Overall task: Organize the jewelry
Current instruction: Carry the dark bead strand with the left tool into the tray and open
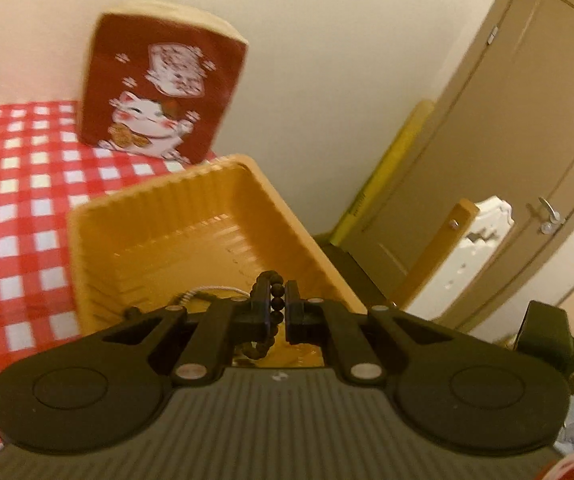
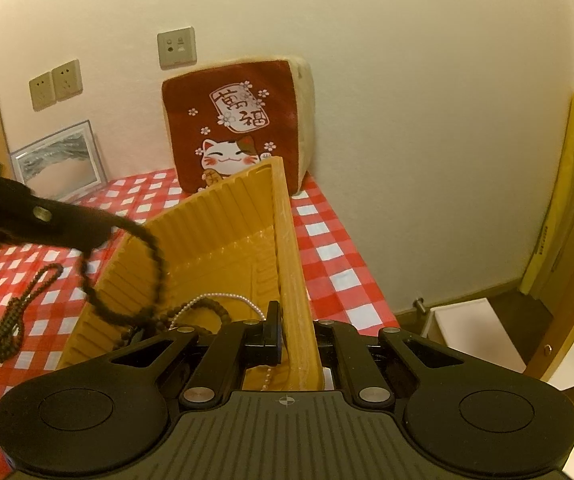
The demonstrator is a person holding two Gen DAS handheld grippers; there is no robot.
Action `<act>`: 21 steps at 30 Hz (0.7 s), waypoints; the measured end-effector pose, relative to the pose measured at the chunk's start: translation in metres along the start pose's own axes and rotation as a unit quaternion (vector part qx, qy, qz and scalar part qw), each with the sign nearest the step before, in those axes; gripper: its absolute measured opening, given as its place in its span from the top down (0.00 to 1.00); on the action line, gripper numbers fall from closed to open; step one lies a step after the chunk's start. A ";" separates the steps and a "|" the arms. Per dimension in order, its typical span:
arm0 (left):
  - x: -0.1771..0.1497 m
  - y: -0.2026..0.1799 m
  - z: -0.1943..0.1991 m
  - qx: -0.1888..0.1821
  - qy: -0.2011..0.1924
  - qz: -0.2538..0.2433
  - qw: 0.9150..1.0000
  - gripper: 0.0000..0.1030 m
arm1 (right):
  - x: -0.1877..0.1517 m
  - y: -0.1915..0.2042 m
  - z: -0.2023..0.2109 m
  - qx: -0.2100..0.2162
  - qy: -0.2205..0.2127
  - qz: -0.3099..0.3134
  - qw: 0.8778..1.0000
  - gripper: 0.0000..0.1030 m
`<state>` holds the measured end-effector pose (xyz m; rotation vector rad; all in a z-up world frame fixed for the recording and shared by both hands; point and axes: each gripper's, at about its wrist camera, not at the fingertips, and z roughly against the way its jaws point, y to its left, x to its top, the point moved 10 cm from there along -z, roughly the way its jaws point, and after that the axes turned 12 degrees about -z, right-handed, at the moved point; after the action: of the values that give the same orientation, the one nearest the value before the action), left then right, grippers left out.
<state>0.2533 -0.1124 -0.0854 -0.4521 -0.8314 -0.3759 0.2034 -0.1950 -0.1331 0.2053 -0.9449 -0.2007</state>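
The red plush cushion (image 2: 235,128) standing against the cream wall at twelve o'clock carries a white beckoning cat and a cartouche with two Chinese characters, the lower one 福; the writing on the yellow strip (image 2: 545,236) by the door frame is too small to read.

The right gripper (image 2: 293,332) is clamped on the right-hand wall of the ribbed yellow plastic basket (image 2: 223,220), which sits near the table's right edge at about two o'clock. Inside it lie a white pearl strand (image 2: 223,298) and a brown wooden bead string (image 2: 211,312).

The left gripper (image 1: 277,304), jaws nearly closed, pinches a dark beaded bracelet (image 1: 275,300), its blurred loop hanging over the basket's left rim. Another dark bead string (image 2: 23,308) lies at nine o'clock on the red-and-white checked tablecloth (image 2: 335,256), with open cloth around it.
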 end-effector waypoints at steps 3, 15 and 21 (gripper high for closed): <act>-0.004 -0.002 -0.013 -0.001 0.011 0.001 1.000 0.95 | 0.000 0.001 0.000 0.001 0.000 0.000 1.000 0.94; 0.003 0.015 -0.001 0.032 -0.007 0.023 0.999 0.80 | 0.001 0.001 0.000 0.001 0.001 -0.001 1.000 0.94; 0.003 0.044 0.028 0.082 -0.018 0.038 0.996 0.76 | 0.001 0.001 0.000 0.001 0.002 -0.002 1.000 0.94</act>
<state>0.2593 -0.0611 -0.0771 -0.3369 -0.8711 -0.2276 0.2041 -0.1941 -0.1327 0.2088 -0.9413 -0.2026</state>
